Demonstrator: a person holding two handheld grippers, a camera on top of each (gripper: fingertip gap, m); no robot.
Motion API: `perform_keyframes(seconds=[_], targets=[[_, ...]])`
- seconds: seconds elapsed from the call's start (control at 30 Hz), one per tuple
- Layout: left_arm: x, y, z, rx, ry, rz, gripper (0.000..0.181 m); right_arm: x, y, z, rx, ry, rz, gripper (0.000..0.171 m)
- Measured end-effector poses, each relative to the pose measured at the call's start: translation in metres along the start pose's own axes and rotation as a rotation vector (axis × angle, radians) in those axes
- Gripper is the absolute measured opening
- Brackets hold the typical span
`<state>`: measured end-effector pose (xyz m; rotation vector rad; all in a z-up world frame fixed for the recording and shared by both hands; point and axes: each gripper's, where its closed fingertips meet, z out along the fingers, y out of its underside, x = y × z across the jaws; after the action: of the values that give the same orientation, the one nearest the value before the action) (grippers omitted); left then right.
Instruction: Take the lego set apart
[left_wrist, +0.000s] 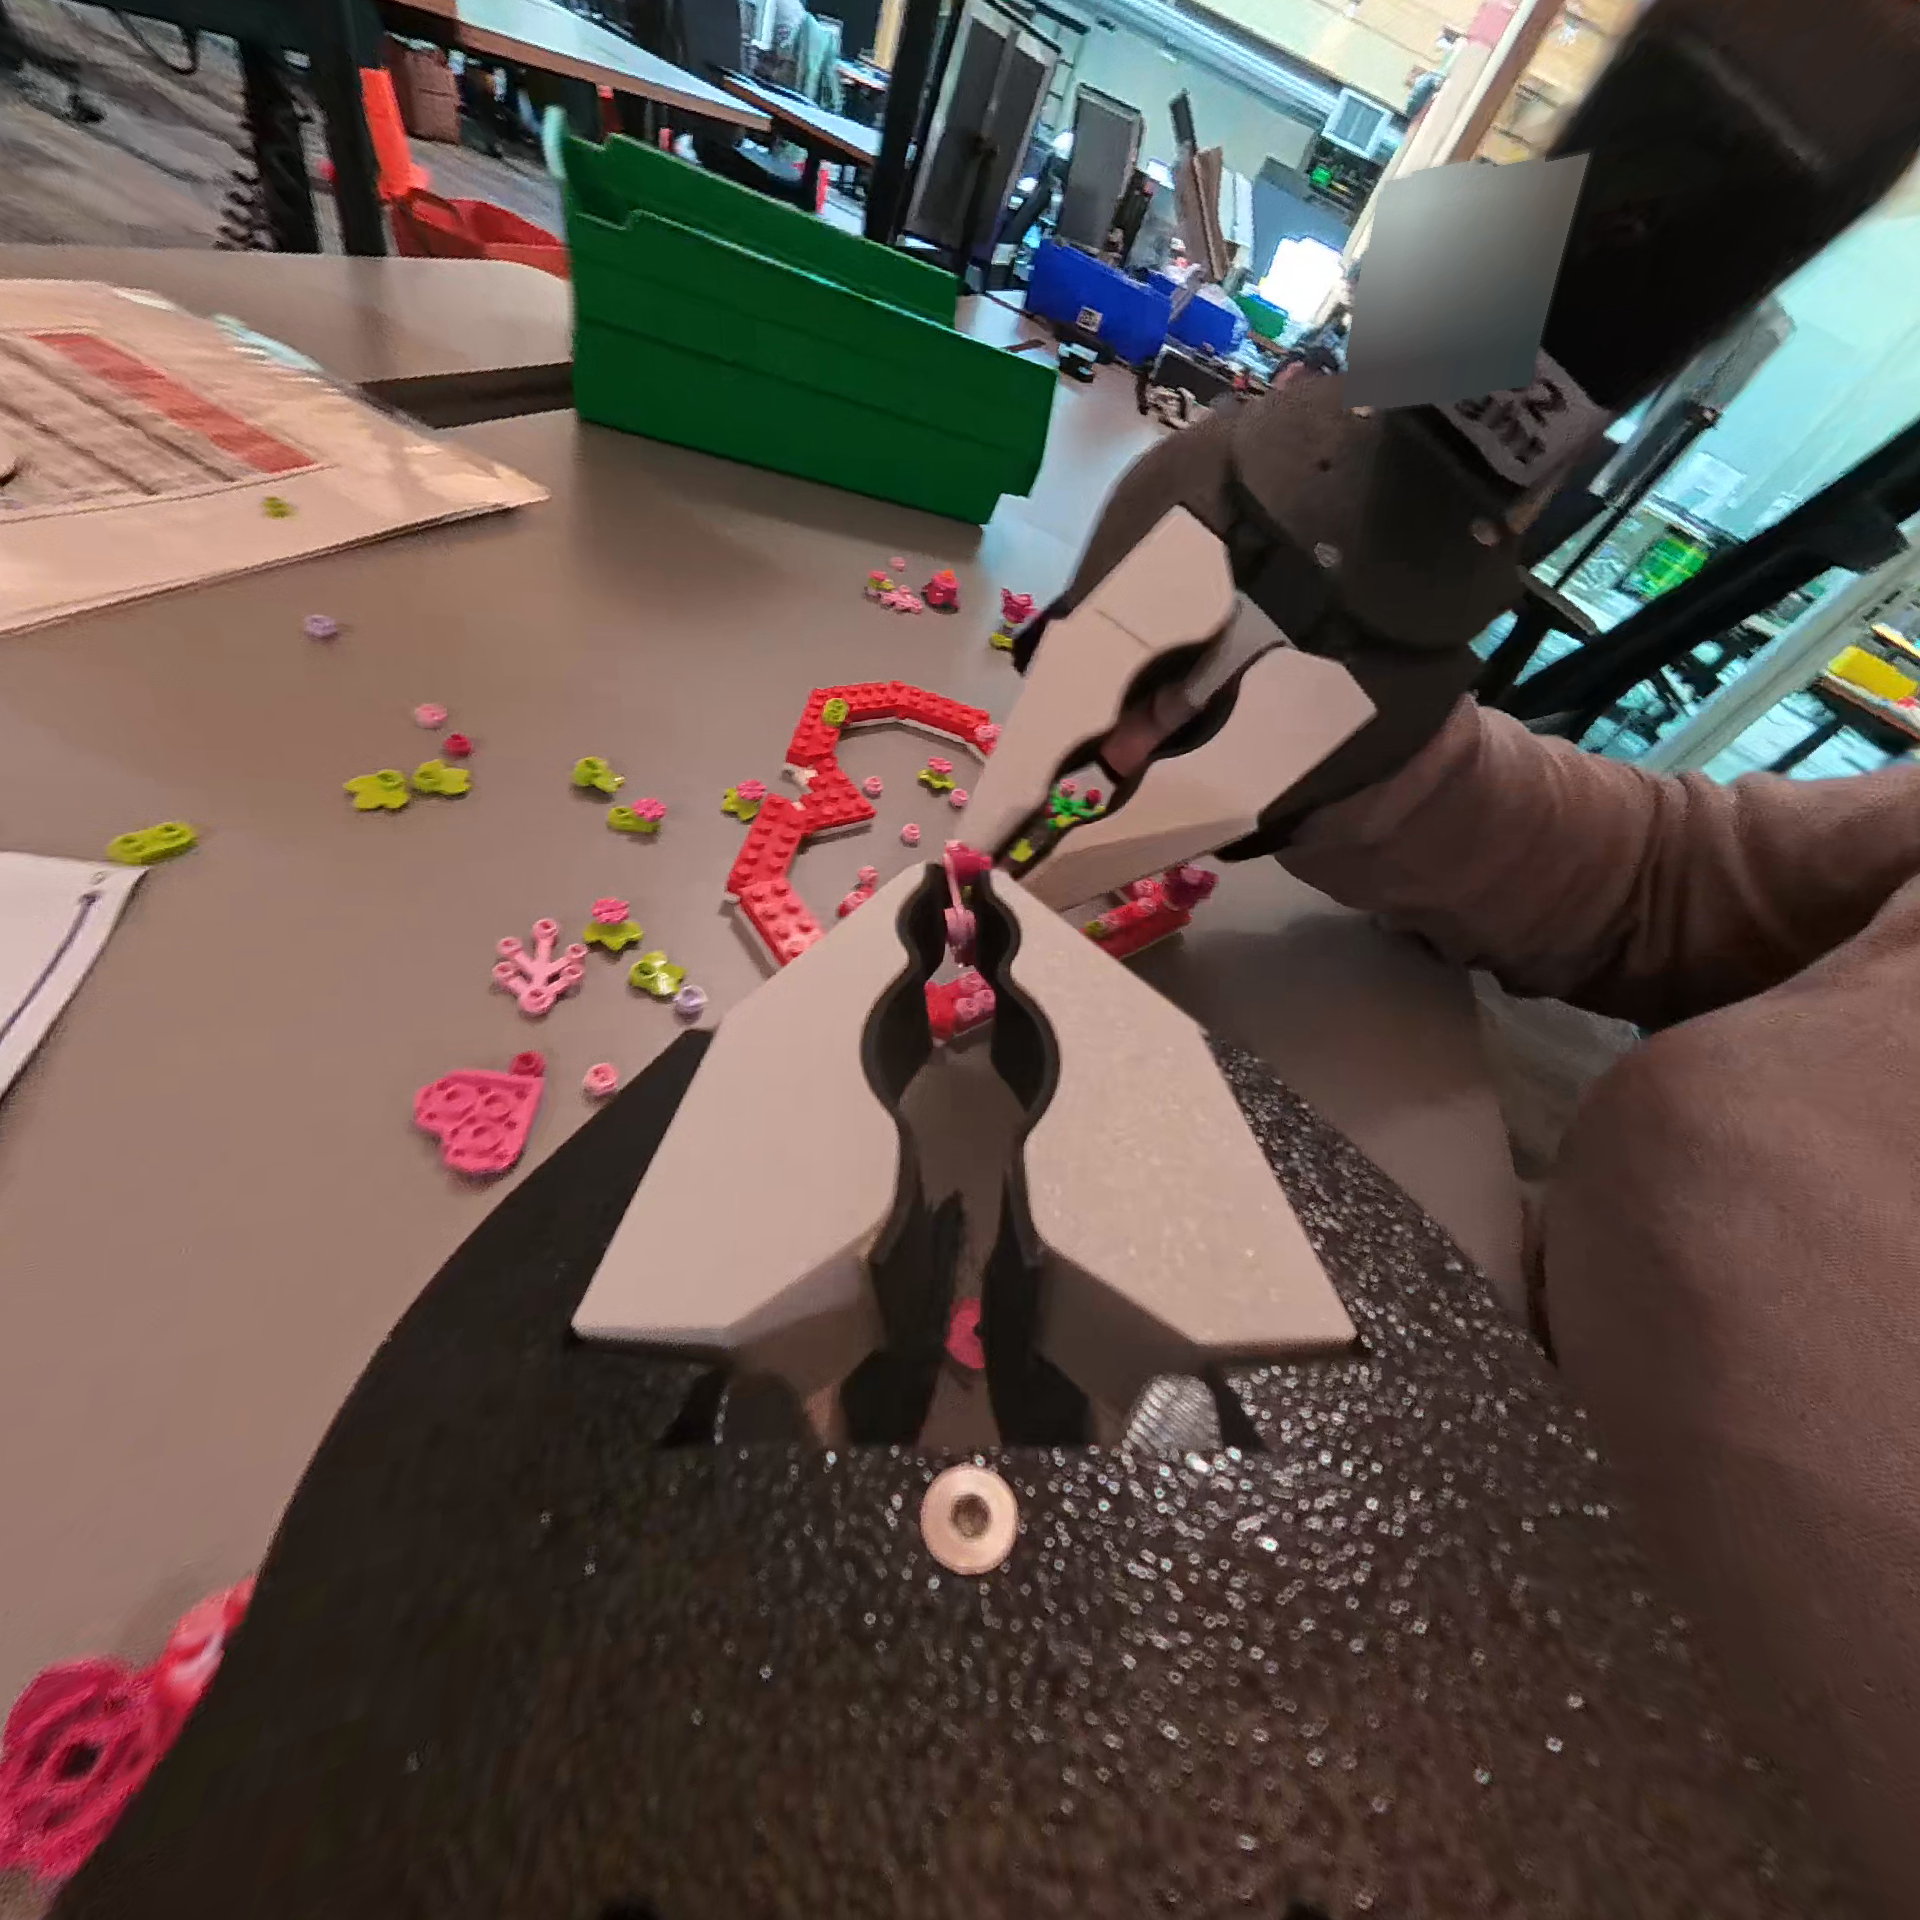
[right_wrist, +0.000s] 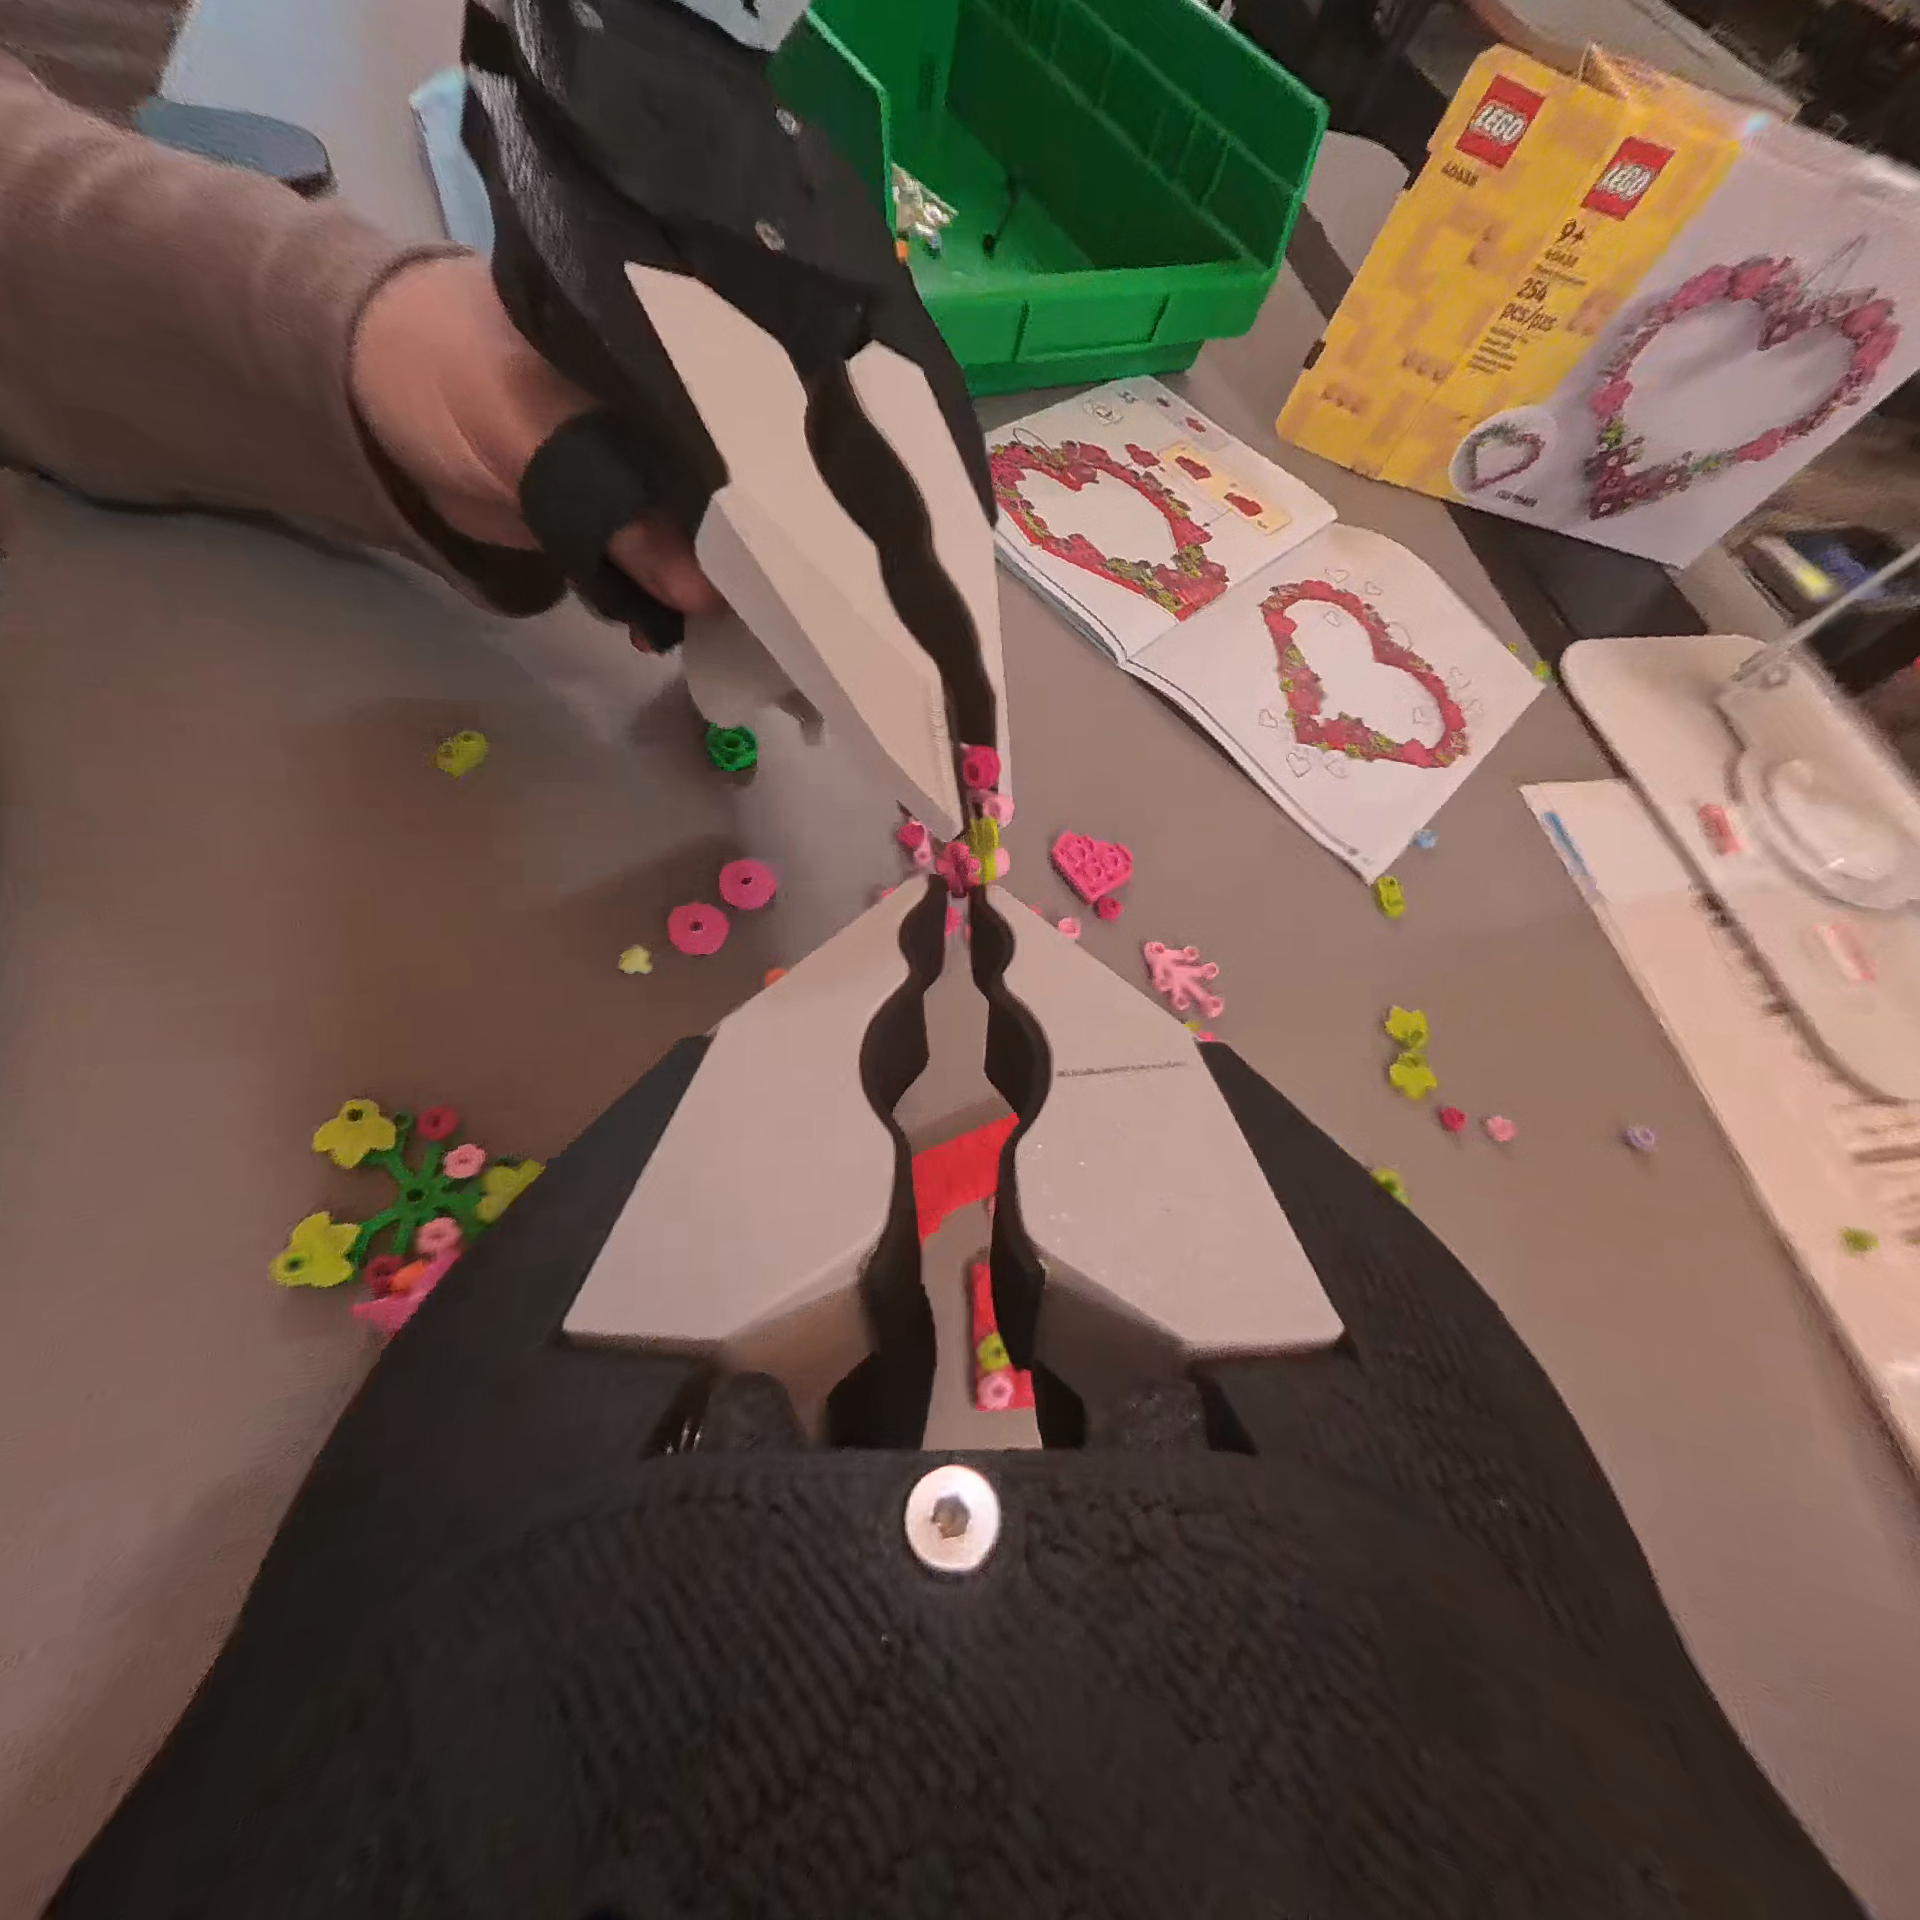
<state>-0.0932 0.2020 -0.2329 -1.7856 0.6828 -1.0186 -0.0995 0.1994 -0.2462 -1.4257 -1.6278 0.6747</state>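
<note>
A small flower cluster of pink blossoms and a lime leaf (right_wrist: 966, 847) is held in the air between both grippers' tips, above the grey table (left_wrist: 644, 644). My left gripper (left_wrist: 958, 881) is shut on its pink stem end (left_wrist: 961, 914). My right gripper (right_wrist: 958, 896) is shut on the other end, which shows green with pink blossoms in the left wrist view (left_wrist: 1070, 810). The two grippers meet tip to tip. Part of the red heart frame (left_wrist: 831, 790) lies on the table just behind them.
Loose lime leaves, pink flowers and a pink heart plate (left_wrist: 478, 1117) are scattered on the table. A green stem cluster (right_wrist: 405, 1195) lies at the left. A green bin (right_wrist: 1091, 208), a yellow set box (right_wrist: 1507, 291) and an open booklet (right_wrist: 1247, 623) stand behind. Papers lie at the left (left_wrist: 208, 468). Left and right tips are no more than a few centimetres apart. The pink heart plate (left_wrist: 478, 1117) is about equally far from each gripper, around 12 centimetres. Seen from the right wrist view (right_wrist: 1091, 860) as well.
</note>
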Motion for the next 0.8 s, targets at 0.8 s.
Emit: perform_keyframes(seconds=[0.8], targets=[[-0.051, 0.022, -0.019, -0.059, -0.118, -0.193, 0.002, 0.015, 0.003, 0.052, -0.067, 0.078, 0.010, 0.009]])
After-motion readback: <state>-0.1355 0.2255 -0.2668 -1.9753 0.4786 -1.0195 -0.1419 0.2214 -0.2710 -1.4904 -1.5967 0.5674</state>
